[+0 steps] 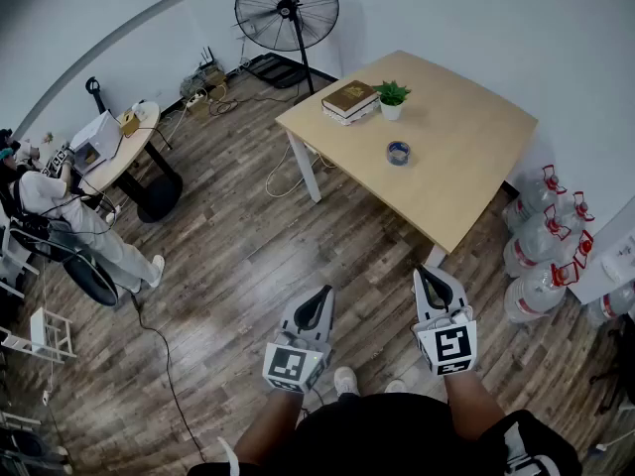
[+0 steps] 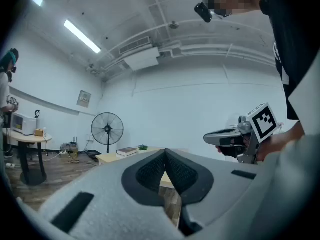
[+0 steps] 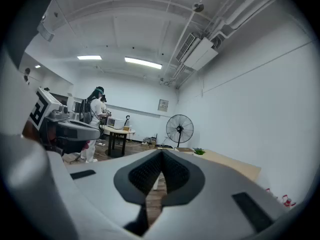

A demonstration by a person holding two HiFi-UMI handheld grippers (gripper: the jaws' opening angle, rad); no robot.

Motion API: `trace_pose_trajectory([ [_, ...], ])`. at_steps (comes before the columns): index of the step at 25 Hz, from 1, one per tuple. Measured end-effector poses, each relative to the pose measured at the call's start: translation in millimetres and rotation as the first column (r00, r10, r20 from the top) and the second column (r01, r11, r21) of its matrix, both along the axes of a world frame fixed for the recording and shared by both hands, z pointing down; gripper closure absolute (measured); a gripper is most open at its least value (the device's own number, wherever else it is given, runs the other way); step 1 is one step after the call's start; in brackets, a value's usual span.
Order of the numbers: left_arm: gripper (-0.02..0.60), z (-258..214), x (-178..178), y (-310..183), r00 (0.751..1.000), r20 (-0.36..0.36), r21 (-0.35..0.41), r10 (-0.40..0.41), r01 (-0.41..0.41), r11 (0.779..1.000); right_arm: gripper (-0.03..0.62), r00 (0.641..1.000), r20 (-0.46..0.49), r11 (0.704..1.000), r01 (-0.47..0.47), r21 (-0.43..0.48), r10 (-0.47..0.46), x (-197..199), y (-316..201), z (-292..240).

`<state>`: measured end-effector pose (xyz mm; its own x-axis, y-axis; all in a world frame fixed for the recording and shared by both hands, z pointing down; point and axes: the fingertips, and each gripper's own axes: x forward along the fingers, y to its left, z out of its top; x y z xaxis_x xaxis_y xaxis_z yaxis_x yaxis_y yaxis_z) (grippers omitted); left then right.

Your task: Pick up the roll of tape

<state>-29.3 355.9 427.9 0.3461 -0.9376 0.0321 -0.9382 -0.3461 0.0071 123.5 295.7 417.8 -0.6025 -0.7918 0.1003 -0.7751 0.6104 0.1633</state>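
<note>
The roll of tape point(image 1: 398, 153), a small blue-grey ring, lies on the light wooden table point(image 1: 476, 167), near its middle. My left gripper point(image 1: 319, 297) and right gripper point(image 1: 428, 277) are held side by side over the wood floor, well short of the table's near corner. Both are shut with nothing between their jaws. In the left gripper view the left gripper point(image 2: 165, 154) points level toward the table point(image 2: 112, 157), and the right gripper point(image 2: 207, 137) shows at the right. In the right gripper view the right gripper point(image 3: 161, 156) faces the table point(image 3: 235, 165).
A book point(image 1: 349, 98) and a small potted plant point(image 1: 392, 98) sit on the table's far side. A standing fan point(image 1: 287, 8) is behind it. Water bottles point(image 1: 541, 251) stand right of the table. A person point(image 1: 60, 216) is by a round table point(image 1: 134, 147) at left; cables cross the floor.
</note>
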Motion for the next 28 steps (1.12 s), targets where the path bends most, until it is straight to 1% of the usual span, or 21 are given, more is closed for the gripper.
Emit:
trace_pose_trajectory([
  [3,0.581,2.4,-11.5,-4.3,1.0,0.009,-0.014,0.0,0.0,1.0,0.6,1.0,-0.02,1.0,-0.006,0.009,0.006,-11.8,-3.3,0.9],
  [6,0.581,8.2,-20.7,-9.7,1.0,-0.004,-0.018,0.019,-0.019,1.0,0.6,0.999,-0.031,1.0,-0.008,0.01,0.008,-23.6,-7.3,2.3],
  [9,0.581,12.6,-29.9,-15.8,1.0,-0.009,-0.032,0.027,-0.028,0.999,0.6,1.0,-0.02,1.0,-0.017,0.008,0.018,-34.0,-8.9,3.5],
  [13,0.581,17.6,-47.3,-23.3,0.999,-0.001,-0.029,0.049,-0.049,0.998,0.599,0.999,-0.004,0.999,-0.036,0.025,0.037,-50.2,-11.3,4.3],
  [18,0.581,20.7,-69.1,-32.2,0.998,-0.013,-0.032,0.064,-0.064,0.997,0.599,0.998,-0.001,0.998,-0.063,0.026,0.063,-66.9,-17.7,8.5],
  [22,0.581,26.5,-85.6,-44.9,0.997,-0.026,-0.05,0.067,-0.068,0.996,0.599,0.997,-0.014,0.997,-0.073,0.017,0.073,-81.2,-29.0,10.1],
  [28,0.581,29.2,-98.0,-74.1,0.996,-0.037,-0.054,0.077,-0.079,0.995,0.599,0.997,-0.021,0.997,-0.078,0.008,0.078,-93.2,-57.4,12.5],
])
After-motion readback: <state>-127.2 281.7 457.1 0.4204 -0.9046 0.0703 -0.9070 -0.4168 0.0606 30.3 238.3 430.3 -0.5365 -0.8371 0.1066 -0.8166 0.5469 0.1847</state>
